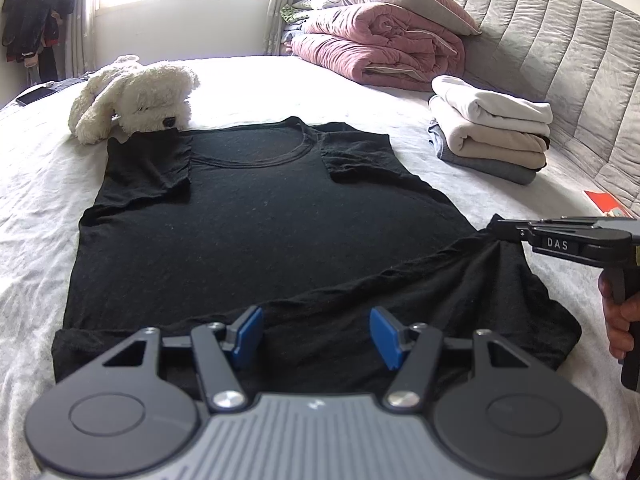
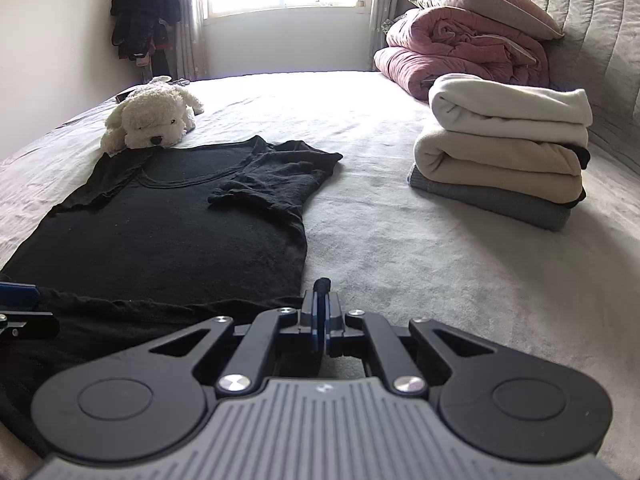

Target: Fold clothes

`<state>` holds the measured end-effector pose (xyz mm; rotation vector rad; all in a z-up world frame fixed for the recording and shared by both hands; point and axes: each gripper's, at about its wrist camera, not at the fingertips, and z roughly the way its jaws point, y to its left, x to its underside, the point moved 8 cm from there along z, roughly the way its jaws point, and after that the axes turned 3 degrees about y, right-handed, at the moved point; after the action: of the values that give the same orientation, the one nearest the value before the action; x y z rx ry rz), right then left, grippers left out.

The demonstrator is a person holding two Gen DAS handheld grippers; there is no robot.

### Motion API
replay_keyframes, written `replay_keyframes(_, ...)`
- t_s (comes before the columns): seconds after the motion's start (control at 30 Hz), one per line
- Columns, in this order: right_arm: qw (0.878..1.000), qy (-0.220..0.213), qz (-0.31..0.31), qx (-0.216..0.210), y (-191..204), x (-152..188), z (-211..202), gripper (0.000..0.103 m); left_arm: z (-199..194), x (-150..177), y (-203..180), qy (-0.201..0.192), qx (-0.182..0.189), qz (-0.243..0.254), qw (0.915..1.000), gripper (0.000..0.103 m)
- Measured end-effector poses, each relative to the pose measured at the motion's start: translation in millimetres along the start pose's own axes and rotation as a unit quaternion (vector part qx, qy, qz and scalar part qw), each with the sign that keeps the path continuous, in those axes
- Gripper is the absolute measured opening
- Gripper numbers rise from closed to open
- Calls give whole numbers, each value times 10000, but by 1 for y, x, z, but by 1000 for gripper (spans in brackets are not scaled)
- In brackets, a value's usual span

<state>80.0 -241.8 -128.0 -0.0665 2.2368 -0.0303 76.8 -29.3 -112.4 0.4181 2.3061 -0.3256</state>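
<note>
On the grey bed (image 2: 420, 248), right gripper (image 2: 322, 300) pinches black T-shirt (image 1: 260, 216); left gripper (image 1: 316, 332) spread.

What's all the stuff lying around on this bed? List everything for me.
T-shirt: one, black, flat mid-bed, sleeves folded in, near right corner lifted.
Plush dog: one, white, at the shirt's far left corner.
Folded clothes: one stack, white, beige, grey, right side.
Quilt pile: one, pink, pillow on top, by the headboard.
Dark garments: several, hanging in the corner.
Phone: one, dark, far left edge.
Left tongs: blue pads, open above the hem.
Right tongs: shut on the T-shirt.
Hand: one, holding the right handle.
</note>
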Motion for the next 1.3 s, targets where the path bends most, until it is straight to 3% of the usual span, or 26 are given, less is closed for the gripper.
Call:
replay_keyframes(0.23, 9978, -3, -660, 62, 29, -5, -7, 6, -2, 1, -1, -9, -31, 96, 9999, 61)
replay_keyframes(0.43, 9914, 387, 259, -1219, 37, -1, -5, 14, -6, 0, 2, -55, -36, 47, 10000, 61)
replay_keyframes(0.53, 9745, 472, 1234, -1812, 18, -6, -5, 14, -9, -1, 6, -103, -44, -16, 9999, 61)
replay_keyframes(0.63, 9600, 288, 1983, -1955, -9, -11, -8, 16, -13, -2, 13, -152, -93, -82, 9998, 61)
replay_keyframes(0.8, 9441, 153, 2662, -1937, -36, -12, -9, 16, -15, 1, 26, -139, -265, -165, 9994, 61)
replay_keyframes(1.1, 9445, 350, 2761, -1747, -49, 2, -5, 17, -18, 3, 37, -105, -325, -218, 9992, 61)
replay_keyframes(1.3, 9573, 444, 2384, -1570, -44, 12, -9, 22, -17, 3, 34, -92, -300, -198, 9993, 61)
